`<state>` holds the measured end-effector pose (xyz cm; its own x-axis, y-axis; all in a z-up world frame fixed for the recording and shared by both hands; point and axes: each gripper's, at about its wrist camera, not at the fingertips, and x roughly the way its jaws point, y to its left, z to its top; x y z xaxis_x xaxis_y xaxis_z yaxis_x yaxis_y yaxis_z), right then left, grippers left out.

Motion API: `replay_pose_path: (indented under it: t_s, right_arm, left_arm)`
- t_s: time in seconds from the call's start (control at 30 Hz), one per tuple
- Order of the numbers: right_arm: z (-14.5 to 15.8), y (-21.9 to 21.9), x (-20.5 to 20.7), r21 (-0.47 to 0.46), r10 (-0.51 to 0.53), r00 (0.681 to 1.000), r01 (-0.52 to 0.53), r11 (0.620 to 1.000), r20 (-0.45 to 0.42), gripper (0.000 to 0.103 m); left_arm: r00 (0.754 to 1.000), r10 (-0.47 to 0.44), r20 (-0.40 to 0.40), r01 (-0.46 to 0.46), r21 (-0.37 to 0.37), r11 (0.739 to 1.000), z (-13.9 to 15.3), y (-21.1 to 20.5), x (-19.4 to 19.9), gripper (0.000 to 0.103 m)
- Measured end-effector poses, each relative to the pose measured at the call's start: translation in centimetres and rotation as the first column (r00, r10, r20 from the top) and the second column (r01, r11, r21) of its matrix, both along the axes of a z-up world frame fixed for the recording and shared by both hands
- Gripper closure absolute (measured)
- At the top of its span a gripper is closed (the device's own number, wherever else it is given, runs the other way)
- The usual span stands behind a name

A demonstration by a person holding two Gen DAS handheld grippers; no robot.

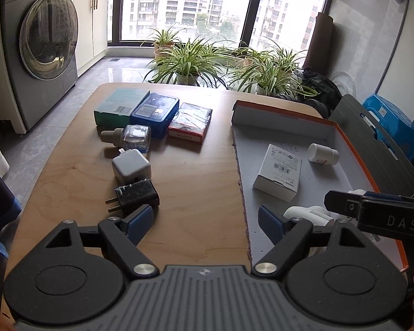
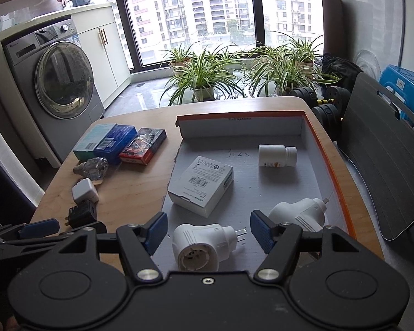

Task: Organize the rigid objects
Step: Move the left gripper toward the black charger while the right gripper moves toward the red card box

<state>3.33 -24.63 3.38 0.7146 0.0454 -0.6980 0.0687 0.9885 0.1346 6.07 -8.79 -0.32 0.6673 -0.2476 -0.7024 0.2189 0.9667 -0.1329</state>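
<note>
My right gripper (image 2: pixel 208 231) stands open over the orange-rimmed cardboard tray (image 2: pixel 243 128). A white plug adapter (image 2: pixel 198 245) lies on the tray floor between its blue pads, with a gap on each side. A second white adapter (image 2: pixel 300 212), a white box (image 2: pixel 201 184) and a white pill bottle (image 2: pixel 276 155) also lie in the tray. My left gripper (image 1: pixel 205 223) is open above bare tabletop at the tray's torn left edge. A black plug (image 1: pixel 136 193) sits just beyond its left finger, followed by a white charger (image 1: pixel 131 167) and a glass bottle (image 1: pixel 132 138).
Teal (image 1: pixel 118 106), blue (image 1: pixel 154 111) and red (image 1: pixel 190 122) boxes lie side by side at the table's far left. A grey chair back (image 2: pixel 383 165) stands right of the table. Potted plants (image 2: pixel 204 77) and a washing machine (image 2: pixel 60 82) are beyond it.
</note>
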Motion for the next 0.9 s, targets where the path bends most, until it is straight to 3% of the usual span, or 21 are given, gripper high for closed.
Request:
replay_pose_path:
  t_s: [0.9]
  right_arm:
    - [-1.2,2.1,1.0,0.006,0.055,0.998,-0.055,0.998,-0.031,0.023]
  left_arm:
    - [0.996,0.081,-0.037,-0.081,0.002,0.997,-1.1,3.0,0.1,0.013]
